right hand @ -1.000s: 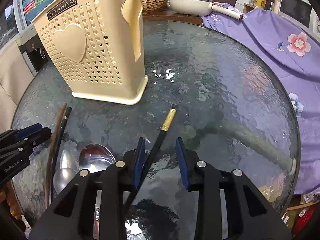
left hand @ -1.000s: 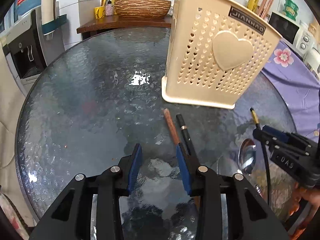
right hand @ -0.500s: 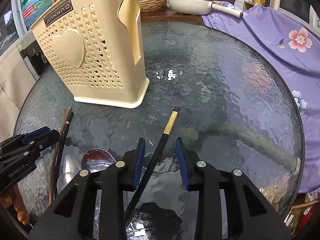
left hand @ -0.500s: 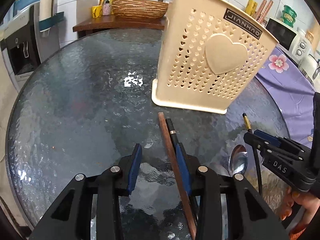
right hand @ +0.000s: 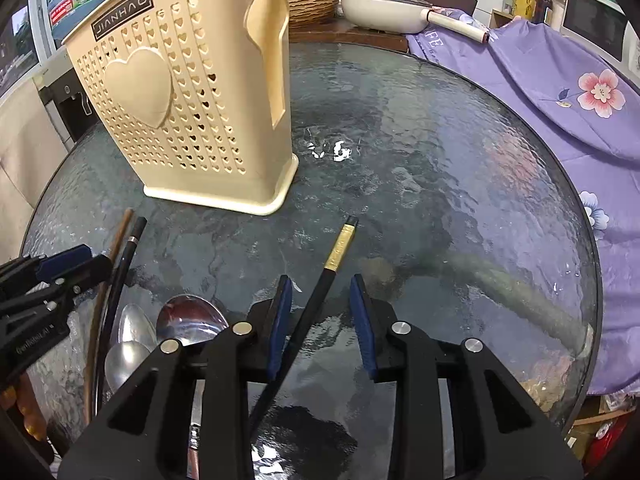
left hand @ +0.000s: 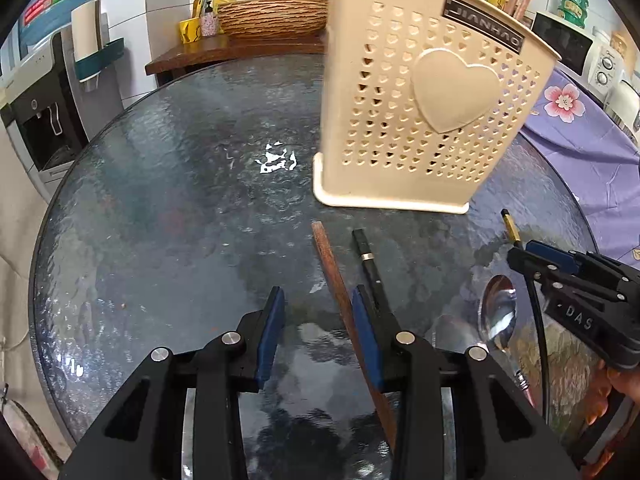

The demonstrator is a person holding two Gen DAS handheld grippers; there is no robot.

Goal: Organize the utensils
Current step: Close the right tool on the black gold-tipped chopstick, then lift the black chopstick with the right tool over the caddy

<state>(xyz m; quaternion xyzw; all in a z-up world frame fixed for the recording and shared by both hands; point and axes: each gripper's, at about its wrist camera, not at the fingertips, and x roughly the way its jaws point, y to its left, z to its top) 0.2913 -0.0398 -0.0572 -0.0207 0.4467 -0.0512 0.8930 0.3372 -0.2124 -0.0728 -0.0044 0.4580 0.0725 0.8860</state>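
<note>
A round worktop (left hand: 160,208) of rippled dark glass is seen from both wrist views. At its far middle a cream perforated utensil holder (left hand: 424,120), marked with a raised heart and a "JIANHAO" label, stands upright on its base; the same holder (right hand: 192,104) is seen at the far left of the right wrist view.

The left gripper (left hand: 318,330) is held wide, low over the near part of the worktop. A brown wooden chopstick (left hand: 340,296) lies between its blue pads, close against the right one, though contact cannot be told. A black chopstick with a silver band (left hand: 366,256) lies just right of the wooden one, outside that pad, its tip pointing toward the holder.

The right gripper (right hand: 322,326) is also spread wide. A black chopstick with a gold band (right hand: 320,292) runs through the gap nearer the left pad, its gold-banded end (right hand: 340,248) lying on the glass beyond the fingertips — whether a pad touches it cannot be told.

At the near left of the right wrist view three steel spoons (right hand: 188,318) are lying bowl-up, just beside the wooden and silver-banded chopsticks. A purple flowered cloth (right hand: 560,80) is draped over the far right of the scene, and a woven basket (left hand: 272,20) rests on a wooden shelf beyond the worktop.
</note>
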